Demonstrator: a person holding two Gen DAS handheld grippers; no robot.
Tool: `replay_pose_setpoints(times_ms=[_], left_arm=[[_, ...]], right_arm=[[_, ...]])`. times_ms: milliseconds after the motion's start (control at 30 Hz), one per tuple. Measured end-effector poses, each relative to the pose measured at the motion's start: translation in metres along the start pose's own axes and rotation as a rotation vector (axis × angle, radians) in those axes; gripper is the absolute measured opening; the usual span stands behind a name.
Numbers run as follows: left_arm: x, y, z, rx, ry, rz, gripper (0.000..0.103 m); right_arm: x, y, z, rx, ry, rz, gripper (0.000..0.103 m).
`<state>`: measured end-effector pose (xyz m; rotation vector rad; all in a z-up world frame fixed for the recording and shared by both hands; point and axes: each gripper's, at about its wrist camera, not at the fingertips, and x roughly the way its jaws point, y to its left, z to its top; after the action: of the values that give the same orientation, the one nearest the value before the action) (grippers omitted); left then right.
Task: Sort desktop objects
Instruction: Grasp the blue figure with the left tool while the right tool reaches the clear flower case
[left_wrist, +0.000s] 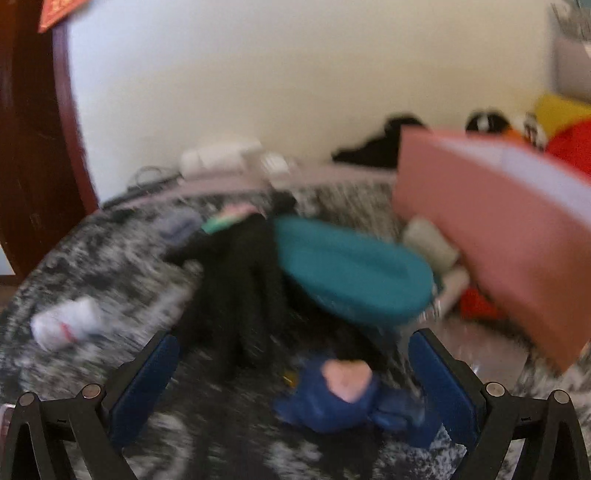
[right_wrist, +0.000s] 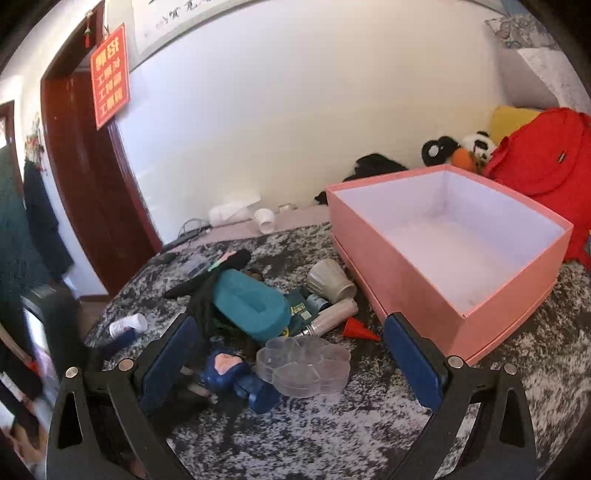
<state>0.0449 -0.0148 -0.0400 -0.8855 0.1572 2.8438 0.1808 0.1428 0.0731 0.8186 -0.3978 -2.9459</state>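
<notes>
Showing a heap of small objects on the mottled worktop (right_wrist: 332, 435), with the pink box (right_wrist: 424, 295) at 2 o'clock from it, its white inside bare as far as the right view reaches. The blue doll (right_wrist: 236, 373) lies nearest, between the pads of both claws; judged light and stiff, best pinched across its body. Touching it at 3 o'clock, the clear tray (right_wrist: 306, 365) looks smooth, slippery and brittle; take it by a rim lobe. Behind, the teal slipper (right_wrist: 255, 306) seems soft and would squash, so grip its thick edge. The silver tube (right_wrist: 332, 314) may roll. Left claw (left_wrist: 293, 373) and right claw (right_wrist: 291, 365) both stand wide, holding nothing; the left view is blurred.
</notes>
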Motion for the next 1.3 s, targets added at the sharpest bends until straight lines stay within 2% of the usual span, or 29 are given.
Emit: replay_pose_setpoints(times_ms=[133, 233, 433, 533, 567, 633, 667, 700, 733, 833, 967, 1033, 1167, 1300], left_arm=[[0.021, -0.009, -0.005, -0.021, 0.047, -0.028, 0.102], [0.028, -0.01, -0.004, -0.057, 0.061, -0.048, 0.102], [0.049, -0.031, -0.014, 0.017, 0.114, -0.12, 0.101], [0.051, -0.033, -0.011, 0.024, 0.119, -0.131, 0.096], [0.05, -0.036, -0.011, 0.038, 0.119, -0.127, 0.092], [0.043, -0.043, -0.012, 0.094, 0.114, -0.101, 0.092], [0.04, -0.042, -0.013, 0.104, 0.112, -0.09, 0.08], [0.037, -0.038, -0.013, 0.111, 0.113, -0.07, 0.053], [0.035, -0.033, -0.014, 0.106, 0.116, -0.064, 0.053], [0.032, -0.009, -0.019, 0.037, 0.137, -0.119, 0.053], [0.031, -0.001, -0.034, 0.05, 0.114, -0.13, 0.054], [0.032, 0.001, -0.038, 0.069, 0.097, -0.137, 0.054], [0.029, 0.013, -0.035, 0.024, 0.112, -0.171, 0.054], [0.021, 0.015, -0.03, 0.043, 0.11, -0.18, 0.053]], right_arm=[[0.016, -0.01, 0.0, 0.038, 0.081, 0.063, 0.103], [0.026, -0.015, 0.001, 0.068, 0.102, 0.091, 0.103], [0.029, -0.031, 0.006, 0.142, 0.117, 0.152, 0.103], [0.029, -0.035, 0.008, 0.164, 0.116, 0.169, 0.103], [0.03, -0.035, 0.008, 0.164, 0.118, 0.175, 0.103], [0.032, -0.034, 0.01, 0.163, 0.122, 0.186, 0.102], [0.035, -0.034, 0.01, 0.161, 0.126, 0.193, 0.102], [0.037, -0.034, 0.011, 0.161, 0.132, 0.199, 0.102], [0.039, -0.034, 0.01, 0.162, 0.141, 0.206, 0.102], [0.055, -0.034, 0.008, 0.175, 0.2, 0.227, 0.102], [0.082, -0.033, 0.004, 0.181, 0.267, 0.175, 0.102], [0.091, -0.033, 0.002, 0.166, 0.285, 0.122, 0.102], [0.11, -0.033, -0.003, 0.137, 0.322, 0.015, 0.102], [0.129, -0.033, -0.008, 0.107, 0.357, -0.092, 0.102]])
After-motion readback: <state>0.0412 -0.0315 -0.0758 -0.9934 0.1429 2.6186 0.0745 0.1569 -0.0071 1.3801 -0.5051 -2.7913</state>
